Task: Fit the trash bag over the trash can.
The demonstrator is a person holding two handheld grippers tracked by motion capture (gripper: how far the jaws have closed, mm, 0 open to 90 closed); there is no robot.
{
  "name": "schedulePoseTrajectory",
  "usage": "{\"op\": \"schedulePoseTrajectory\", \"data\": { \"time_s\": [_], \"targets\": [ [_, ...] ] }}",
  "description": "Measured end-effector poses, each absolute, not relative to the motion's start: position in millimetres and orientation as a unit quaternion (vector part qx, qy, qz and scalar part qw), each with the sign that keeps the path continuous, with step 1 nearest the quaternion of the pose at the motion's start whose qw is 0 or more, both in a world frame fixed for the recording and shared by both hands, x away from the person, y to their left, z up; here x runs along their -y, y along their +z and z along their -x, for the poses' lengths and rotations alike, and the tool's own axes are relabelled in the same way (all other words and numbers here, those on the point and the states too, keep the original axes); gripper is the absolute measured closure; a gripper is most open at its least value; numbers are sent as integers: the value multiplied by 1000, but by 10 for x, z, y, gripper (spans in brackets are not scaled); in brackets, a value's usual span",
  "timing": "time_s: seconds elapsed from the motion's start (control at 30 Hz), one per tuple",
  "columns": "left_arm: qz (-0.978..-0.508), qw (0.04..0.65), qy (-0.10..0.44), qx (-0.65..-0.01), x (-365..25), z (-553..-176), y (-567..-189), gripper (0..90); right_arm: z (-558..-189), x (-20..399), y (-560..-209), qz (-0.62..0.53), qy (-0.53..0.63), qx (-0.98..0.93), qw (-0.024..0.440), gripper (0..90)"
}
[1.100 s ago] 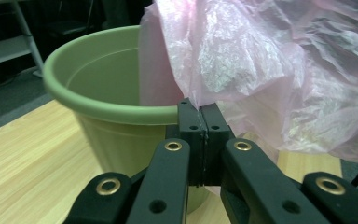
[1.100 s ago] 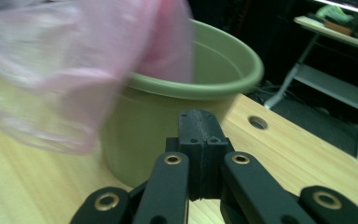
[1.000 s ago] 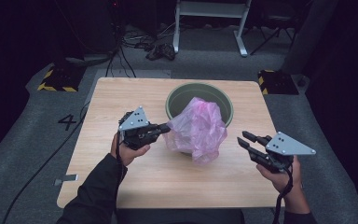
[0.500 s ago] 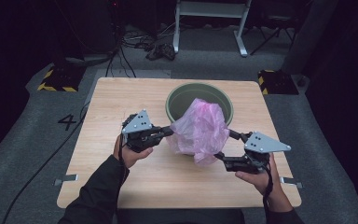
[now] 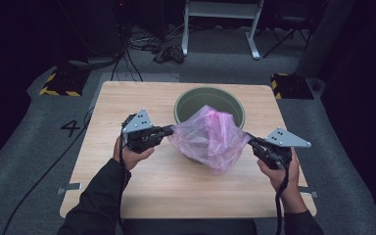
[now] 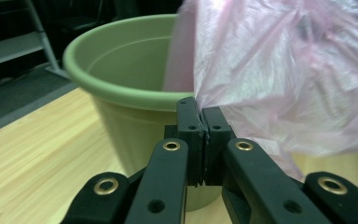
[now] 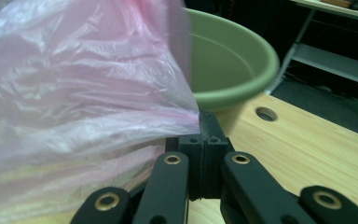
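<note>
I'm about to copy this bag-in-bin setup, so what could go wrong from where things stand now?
1. Both grippers, left and right, pinch only thin edges of the pink bag; pulling them apart could tear the film or slip it free.
2. The bag hangs mostly in front of the green bin, not over the rim, so it may bunch outside.
3. Tugging could tip the bin, which may be light.

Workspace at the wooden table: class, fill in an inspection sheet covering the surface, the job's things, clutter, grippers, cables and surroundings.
Surface: wooden table, bare light wood.
Job's things: pink plastic bag stretched over the near rim of the green bucket.
Clutter: nothing seen.
Grippers: left gripper shut on the bag's left edge; right gripper has just closed on its right edge.
Cables: black cable across the floor; tangle behind the table.
Surroundings: grey carpet, white frame, dark room.
</note>
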State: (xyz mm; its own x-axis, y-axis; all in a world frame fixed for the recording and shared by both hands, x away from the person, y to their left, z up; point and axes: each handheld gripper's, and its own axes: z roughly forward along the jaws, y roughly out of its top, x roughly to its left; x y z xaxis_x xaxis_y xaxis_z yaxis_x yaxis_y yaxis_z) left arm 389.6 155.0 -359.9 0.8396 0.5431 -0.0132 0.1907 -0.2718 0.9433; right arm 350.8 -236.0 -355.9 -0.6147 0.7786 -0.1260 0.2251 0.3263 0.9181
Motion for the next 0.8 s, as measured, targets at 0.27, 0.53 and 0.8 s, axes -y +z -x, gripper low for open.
{"op": "schedulePoseTrajectory", "data": {
  "time_s": [0.27,0.53,0.8],
  "targets": [
    [-781,547,158,-257,-1679,-4050,-3631,884,-3682,2599,-3573,-356,457,-754,308,900],
    [-773,544,165,-282,-1806,-4178,-3687,885,-3937,2777,-3589,-371,454,-747,314,900],
    [-762,535,175,-321,-1902,-4428,-3812,886,-4278,2804,-3532,-392,442,-751,295,900]
  ]
}}
